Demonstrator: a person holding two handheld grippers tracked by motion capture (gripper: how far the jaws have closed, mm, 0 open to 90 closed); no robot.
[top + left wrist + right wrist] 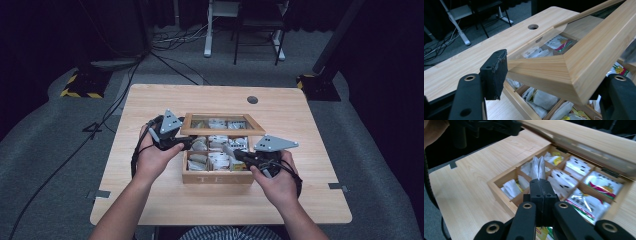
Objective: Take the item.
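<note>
lid (574, 62): held up and tilted over the box, centre of the high view; wooden frame with a clear pane, hinged at the far side.
left gripper (549, 82): pinching the lid's front corner, one pad on each side of the frame; hold sits near the very corner, so not deep.
right gripper (541, 188): pressed together on a white tea bag (537, 168), lifted just above the middle compartments.
box (217, 176): wooden, on the surface (150, 200), centre of the high view; compartments full of packets.

risk, lid slip: hold is on the corner only; a small twist of the left hand could let the frame slide out, and the lid would fall on the right gripper or on the bag.
risk, bag drop: only the top edge of the bag seems pinched; thin paper could slip out and land back in a wrong compartment or on the surface.
risk, snag: lid edge hangs low over the box in the upper right of the right gripper view; lifting the bag straight up could hit the pane or the frame.
risk, box shift: nothing holds the box body down; pulling on the lid sideways could drag or tip it.
risk, neighbours: packets (576, 167) stand close together; a bag corner could catch one and pull it out too.
</note>
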